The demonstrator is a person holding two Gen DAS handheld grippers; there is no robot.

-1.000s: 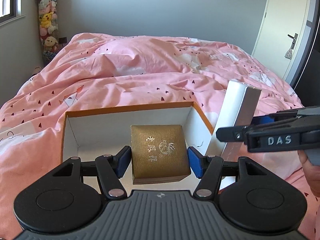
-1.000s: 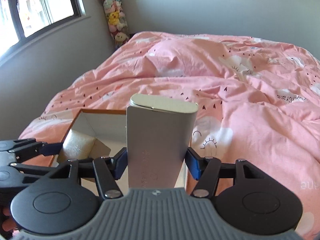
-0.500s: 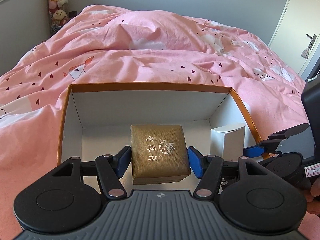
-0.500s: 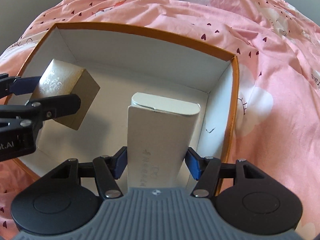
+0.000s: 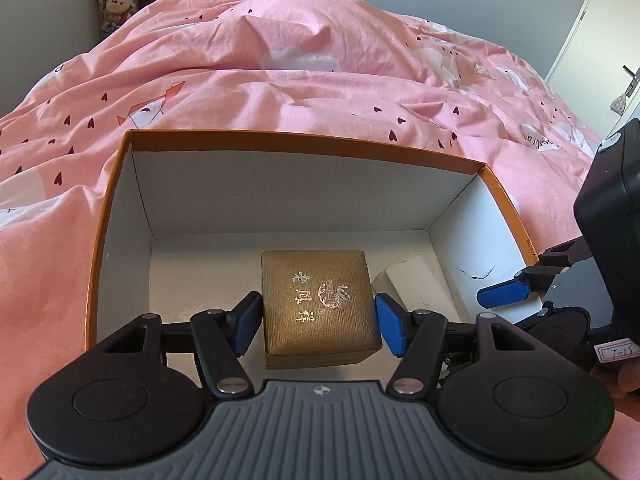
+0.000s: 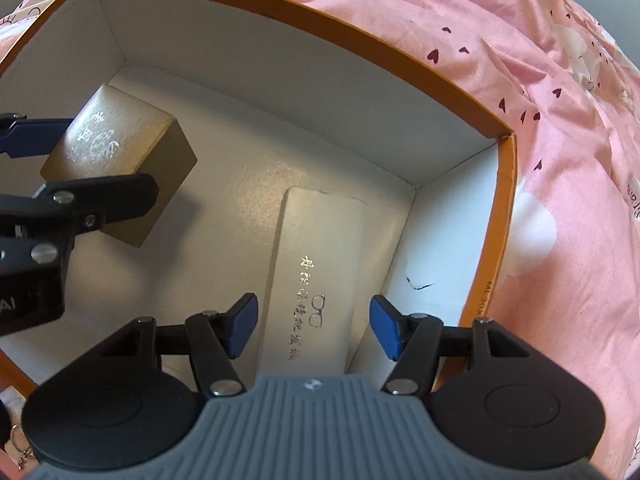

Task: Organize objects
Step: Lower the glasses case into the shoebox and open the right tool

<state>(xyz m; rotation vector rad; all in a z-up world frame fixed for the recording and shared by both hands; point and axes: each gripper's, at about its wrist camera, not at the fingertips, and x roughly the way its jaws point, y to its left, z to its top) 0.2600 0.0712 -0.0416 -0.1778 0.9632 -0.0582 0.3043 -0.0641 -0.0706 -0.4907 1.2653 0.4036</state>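
Two items are inside the orange-rimmed box (image 5: pixel 304 142) on the bed.

Left wrist view: the left gripper (image 5: pixel 319 328) clamps the gold box (image 5: pixel 320 304) by its sides, seemingly just clear of the floor. The white case (image 5: pixel 416 280) is just to its right.

Right wrist view: the right gripper (image 6: pixel 314 328) stands wide, its pads clear of the case. The case lies flat along the right wall, long axis running near to far. I judge the bare floor left of the case is where the gold box should go.

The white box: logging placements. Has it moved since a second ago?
Yes. The white box went from above the bed, beside the orange carton, down inside by its right wall.
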